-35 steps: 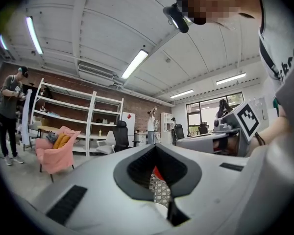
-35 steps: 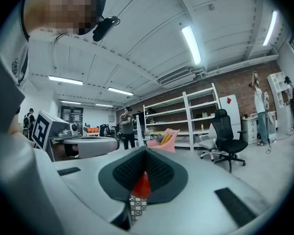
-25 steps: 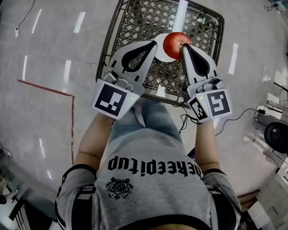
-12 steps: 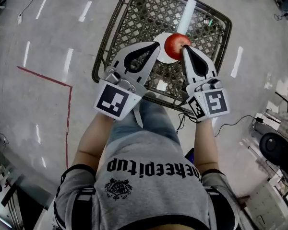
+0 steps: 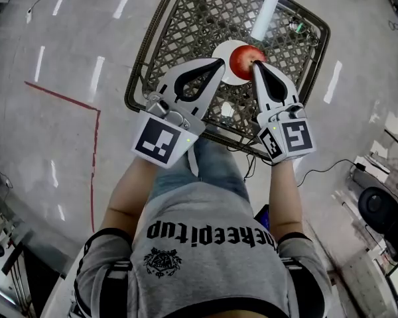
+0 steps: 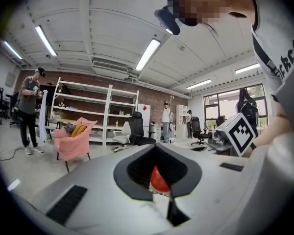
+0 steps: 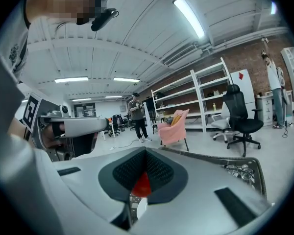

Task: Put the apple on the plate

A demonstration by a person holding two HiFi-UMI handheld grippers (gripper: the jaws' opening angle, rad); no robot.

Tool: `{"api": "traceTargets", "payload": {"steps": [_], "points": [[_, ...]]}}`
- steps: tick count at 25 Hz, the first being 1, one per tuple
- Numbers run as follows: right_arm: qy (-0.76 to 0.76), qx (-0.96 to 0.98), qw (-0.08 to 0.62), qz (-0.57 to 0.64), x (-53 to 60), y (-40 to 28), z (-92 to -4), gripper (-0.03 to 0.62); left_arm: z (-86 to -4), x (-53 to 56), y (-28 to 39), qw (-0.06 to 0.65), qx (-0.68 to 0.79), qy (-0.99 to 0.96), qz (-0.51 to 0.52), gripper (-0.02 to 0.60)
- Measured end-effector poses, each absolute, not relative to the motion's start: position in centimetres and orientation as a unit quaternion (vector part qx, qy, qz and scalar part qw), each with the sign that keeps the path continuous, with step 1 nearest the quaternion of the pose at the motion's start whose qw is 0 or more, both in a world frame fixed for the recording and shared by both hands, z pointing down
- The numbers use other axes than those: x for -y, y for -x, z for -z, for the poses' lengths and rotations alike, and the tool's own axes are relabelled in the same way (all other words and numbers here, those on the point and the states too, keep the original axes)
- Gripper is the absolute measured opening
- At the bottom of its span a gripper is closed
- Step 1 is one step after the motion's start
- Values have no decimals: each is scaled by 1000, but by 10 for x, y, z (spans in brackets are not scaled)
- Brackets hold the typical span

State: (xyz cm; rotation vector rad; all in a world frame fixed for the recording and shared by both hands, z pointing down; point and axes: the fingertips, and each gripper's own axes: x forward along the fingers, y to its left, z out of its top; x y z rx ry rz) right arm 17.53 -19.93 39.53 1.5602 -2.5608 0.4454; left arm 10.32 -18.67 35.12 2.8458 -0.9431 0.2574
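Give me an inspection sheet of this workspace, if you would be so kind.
Surface: mesh table on a grey floor.
Job's things: apple on the plate.
Clutter: white tube; small green thing.
Grippers: left gripper shut, empty, tip at the plate's edge; right gripper shut, tip against the apple.
Cables: one cable on the floor.
Surroundings: red tape line; chair.

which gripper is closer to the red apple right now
Right. The right gripper, jaws shut, has its tips right against the red apple. The left gripper, also shut, sits to the apple's left with a gap, over the round white plate.
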Motion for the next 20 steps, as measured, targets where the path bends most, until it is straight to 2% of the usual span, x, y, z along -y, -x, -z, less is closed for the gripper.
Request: {"api": "traceTargets", "payload": {"steps": [20], "points": [[-509,837,76,-187,207,-171,-470,12,-390,185,-106,91,311,-940,-104,18]]}}
